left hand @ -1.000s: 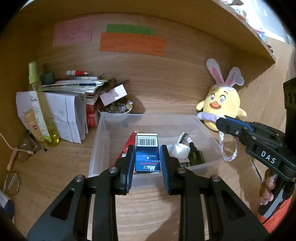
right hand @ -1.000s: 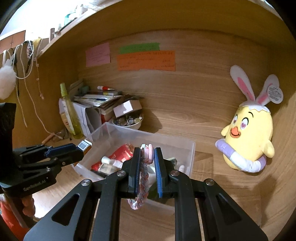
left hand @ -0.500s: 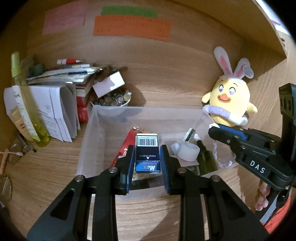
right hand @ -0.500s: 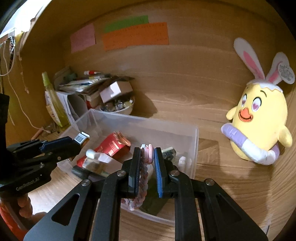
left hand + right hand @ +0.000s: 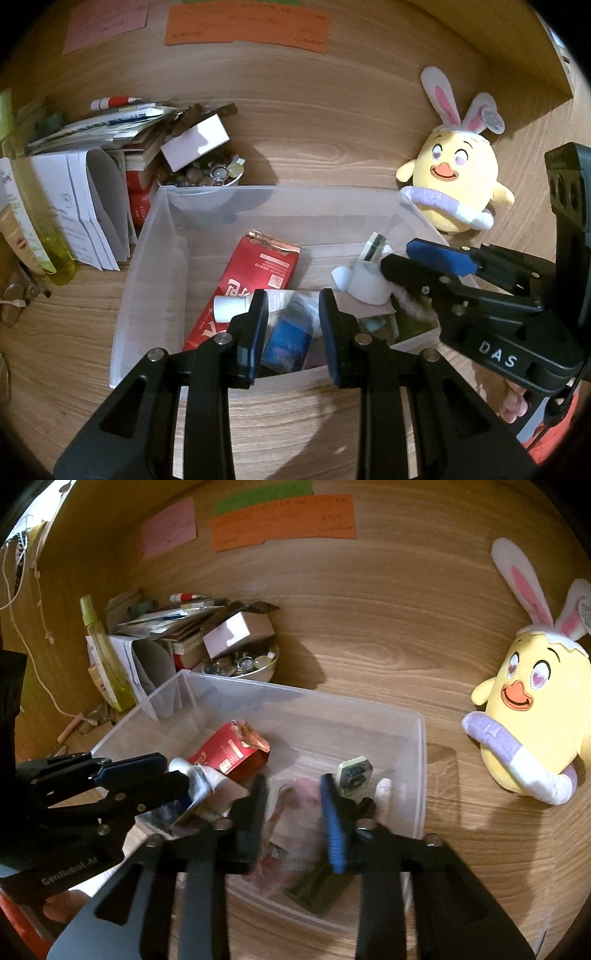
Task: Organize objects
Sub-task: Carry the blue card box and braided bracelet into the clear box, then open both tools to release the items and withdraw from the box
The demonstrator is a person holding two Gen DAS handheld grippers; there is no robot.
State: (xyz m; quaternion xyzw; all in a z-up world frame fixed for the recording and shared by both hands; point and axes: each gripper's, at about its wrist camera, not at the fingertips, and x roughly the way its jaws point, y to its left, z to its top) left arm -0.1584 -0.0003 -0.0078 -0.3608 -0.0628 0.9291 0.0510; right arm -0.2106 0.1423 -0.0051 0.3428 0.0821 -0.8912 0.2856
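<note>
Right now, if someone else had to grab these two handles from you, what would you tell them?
Left gripper: open, over the near edge of the clear bin. The blue staple box lies below it, inside the bin.
Right gripper: open over the bin's right part. The pink braided cord looks blurred between its fingers; whether it has landed I cannot tell.
Already in the bin: red packet, white tube, tape roll, dark bottle.
Left: lift both grippers clear, then pick whatever else belongs in the bin.

"DAS" on right tool (image 5: 417,258); "GenRobot.AI" on left tool (image 5: 162,771)
</note>
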